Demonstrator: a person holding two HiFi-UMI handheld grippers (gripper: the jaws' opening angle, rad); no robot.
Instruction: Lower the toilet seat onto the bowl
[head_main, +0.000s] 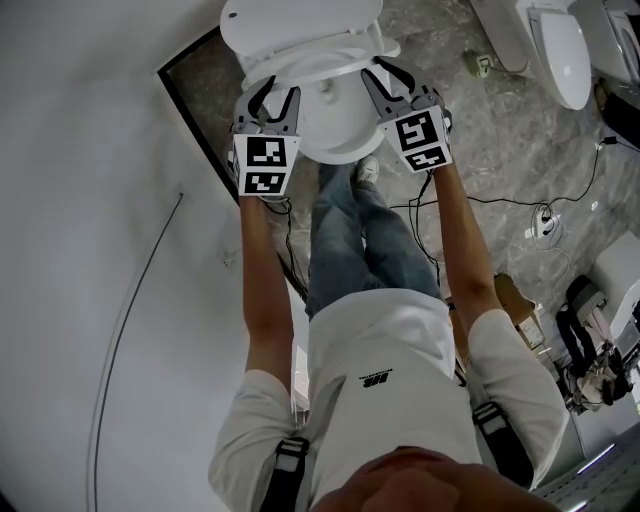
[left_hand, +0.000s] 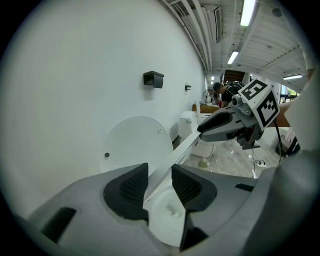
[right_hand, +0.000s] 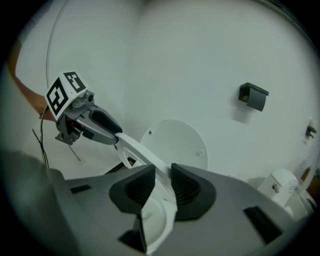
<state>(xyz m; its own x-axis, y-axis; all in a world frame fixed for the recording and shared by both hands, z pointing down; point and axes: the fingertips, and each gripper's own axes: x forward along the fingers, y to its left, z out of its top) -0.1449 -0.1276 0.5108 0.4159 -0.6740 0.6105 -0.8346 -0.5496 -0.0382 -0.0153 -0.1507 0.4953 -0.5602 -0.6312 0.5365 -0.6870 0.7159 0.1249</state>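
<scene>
Both arms stretched forward, tilted down. Now the left gripper (head_main: 278, 92), jaws clamped on the white plastic toilet seat (head_main: 315, 64), left edge; the right gripper (head_main: 388, 78), jaws clamped on its right edge.

Counted 2 grey two-jaw grippers: left gripper (head_main: 272, 92) upper centre-left, right gripper (head_main: 388, 78) upper centre-right. 2 black-and-white marker cubes (head_main: 266, 165), 1 per gripper. 1 white ceramic toilet (head_main: 340, 145) at top centre, w/ 1 white plastic toilet seat (right_hand: 137, 149) & 1 round white lid (right_hand: 180, 140). 2 more white toilets (head_main: 560, 45) upper right. 1 black wall-mounted box (left_hand: 153, 79). 3 lit ceiling strip lights (left_hand: 246, 12). 1 person in white T-shirt & blue jeans (head_main: 390, 370).
</scene>
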